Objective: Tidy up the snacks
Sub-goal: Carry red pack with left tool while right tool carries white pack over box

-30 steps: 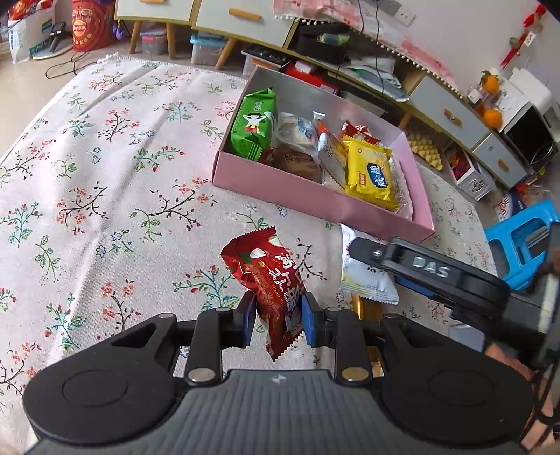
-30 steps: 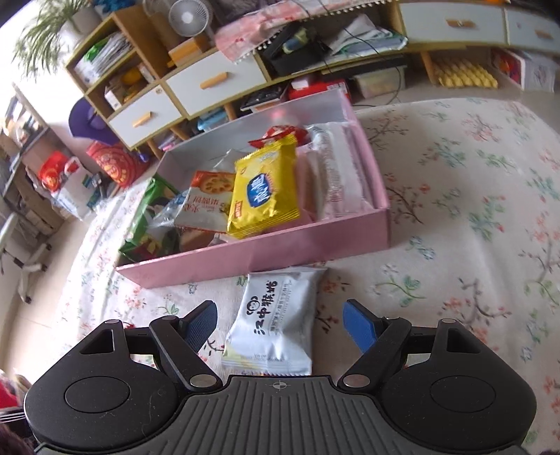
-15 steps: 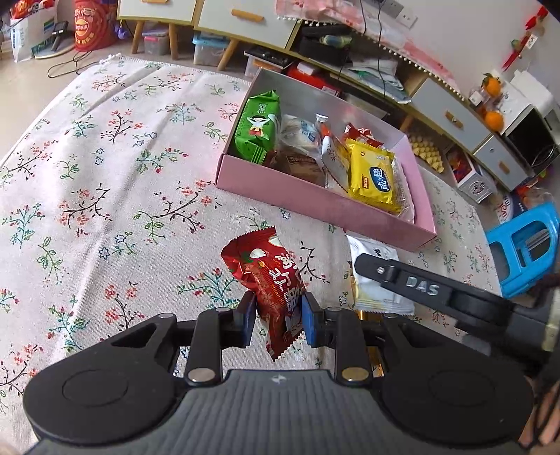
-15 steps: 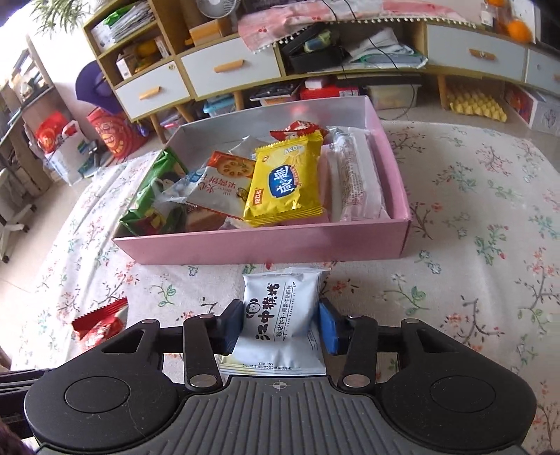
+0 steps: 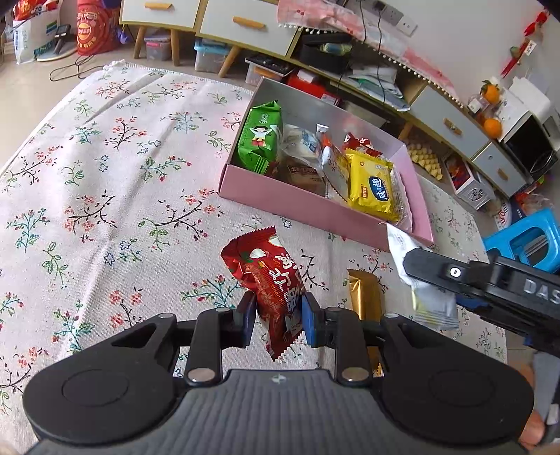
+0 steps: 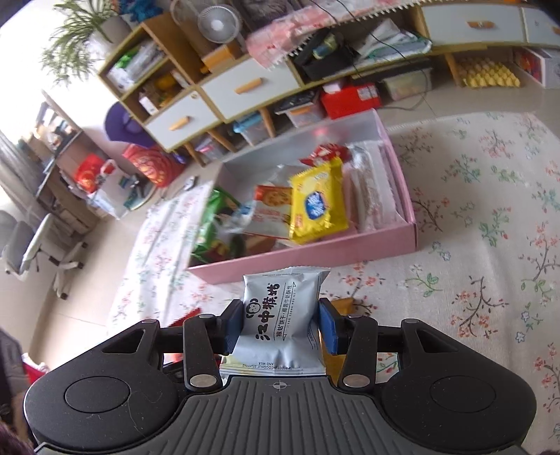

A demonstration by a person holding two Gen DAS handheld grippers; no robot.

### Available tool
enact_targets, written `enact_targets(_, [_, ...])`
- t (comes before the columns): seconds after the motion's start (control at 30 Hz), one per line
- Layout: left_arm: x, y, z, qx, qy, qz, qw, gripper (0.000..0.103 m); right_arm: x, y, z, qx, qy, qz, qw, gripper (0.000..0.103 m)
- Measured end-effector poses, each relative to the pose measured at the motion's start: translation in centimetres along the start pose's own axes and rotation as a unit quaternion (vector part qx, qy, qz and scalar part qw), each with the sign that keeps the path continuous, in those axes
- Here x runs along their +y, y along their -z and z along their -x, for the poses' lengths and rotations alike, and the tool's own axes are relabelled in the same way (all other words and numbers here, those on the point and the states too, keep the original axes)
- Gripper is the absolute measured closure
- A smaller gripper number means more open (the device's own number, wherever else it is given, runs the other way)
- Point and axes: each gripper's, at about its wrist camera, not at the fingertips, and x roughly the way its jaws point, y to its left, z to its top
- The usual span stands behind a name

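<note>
My left gripper (image 5: 278,320) is shut on a red snack packet (image 5: 269,280), held above the floral cloth. My right gripper (image 6: 281,323) is shut on a pale grey biscuit packet (image 6: 281,311) and carries it lifted off the cloth, in front of the pink box (image 6: 315,253). In the left wrist view the right gripper (image 5: 490,287) shows at the right edge with the grey packet (image 5: 425,297). The pink box (image 5: 308,206) holds a green packet (image 5: 260,136), a yellow packet (image 5: 372,187) and several others. A gold bar (image 5: 365,297) lies on the cloth between the two grippers.
The floral cloth (image 5: 105,175) covers the surface. Behind the box stand cabinets with drawers (image 6: 245,84), storage bins and cables. A blue stool (image 5: 525,241) is at the right, an office chair (image 6: 31,245) at the left. A fan (image 6: 218,21) stands on the shelf.
My right gripper has shut on the grey biscuit packet and lifted it off the cloth, uncovering the gold bar. My left gripper has stayed still with the red packet.
</note>
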Motion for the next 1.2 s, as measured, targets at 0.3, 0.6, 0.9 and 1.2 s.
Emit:
enact_targets(0.3, [-0.5,-0.1,1.1,-0.021,0.022,-0.005,0.9995,0.078,0.3,-0.5,1.8,-0.011,-0.022,0.006,1.0,0.058])
enact_targets(0.6, [-1.1,-1.3,2.4,-0.065,0.047,-0.013,0.9967,0.078,0.1,-1.5,2.8,-0.027,-0.033,0.004,0.999,0.059])
enact_targets(0.9, [-1.5,-3.1,1.6,-0.086,0.04,-0.013,0.9954,0.078,-1.1,-2.9,2.5,-0.035,-0.029,-0.009,0.999,0.059])
enact_targets(1.2, [-2.5,-4.7,0.1,-0.089,0.036,-0.038,0.9946,0.078,-0.9,-4.6,0.7,-0.032,-0.017,0.011,0.999,0.058])
